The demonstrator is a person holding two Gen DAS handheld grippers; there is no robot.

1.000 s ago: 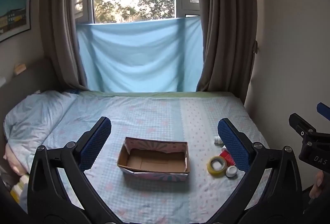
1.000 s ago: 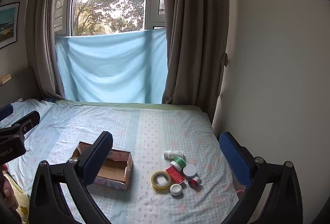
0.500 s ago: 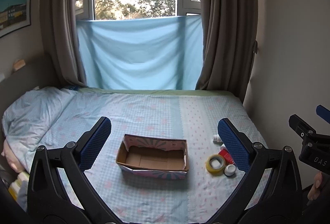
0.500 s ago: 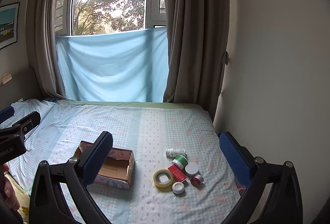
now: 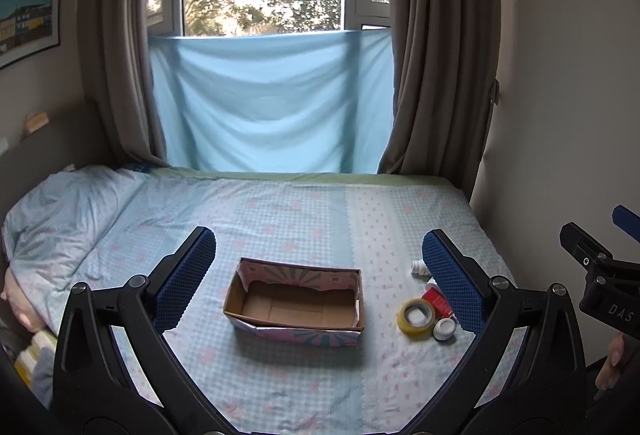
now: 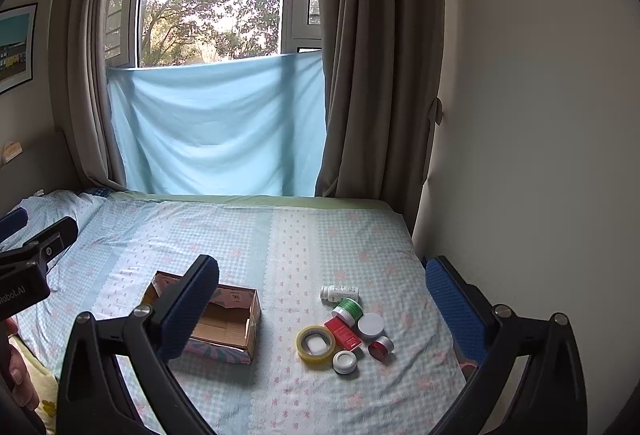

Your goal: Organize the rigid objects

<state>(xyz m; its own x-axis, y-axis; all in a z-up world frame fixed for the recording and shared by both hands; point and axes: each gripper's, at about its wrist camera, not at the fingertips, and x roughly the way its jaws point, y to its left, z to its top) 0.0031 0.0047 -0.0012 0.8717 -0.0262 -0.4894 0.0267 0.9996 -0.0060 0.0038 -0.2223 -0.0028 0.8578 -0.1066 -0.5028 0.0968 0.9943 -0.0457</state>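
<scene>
An open, empty cardboard box (image 5: pixel 296 305) (image 6: pixel 224 323) sits on the bed. To its right lies a cluster of small items: a yellow tape roll (image 6: pixel 315 343) (image 5: pixel 416 316), a red box (image 6: pixel 343 332), a green-lidded jar (image 6: pixel 349 310), a white pill bottle (image 6: pixel 339 292) on its side, a white lid (image 6: pixel 370 325), a small white jar (image 6: pixel 345 361) and a red cap (image 6: pixel 380 346). My left gripper (image 5: pixel 320 275) is open and empty, held above the box. My right gripper (image 6: pixel 324 303) is open and empty, held above the cluster.
The bed (image 5: pixel 300 211) has a blue checked sheet and a pillow (image 5: pixel 60 211) at the left. A wall (image 6: pixel 540 155) runs along the bed's right side. Curtains and a blue cloth (image 5: pixel 272 103) hang at the window behind.
Both grippers have drifted slightly closer to the bed and its items; the box and cluster sit a little higher in view. Nothing was picked up.
</scene>
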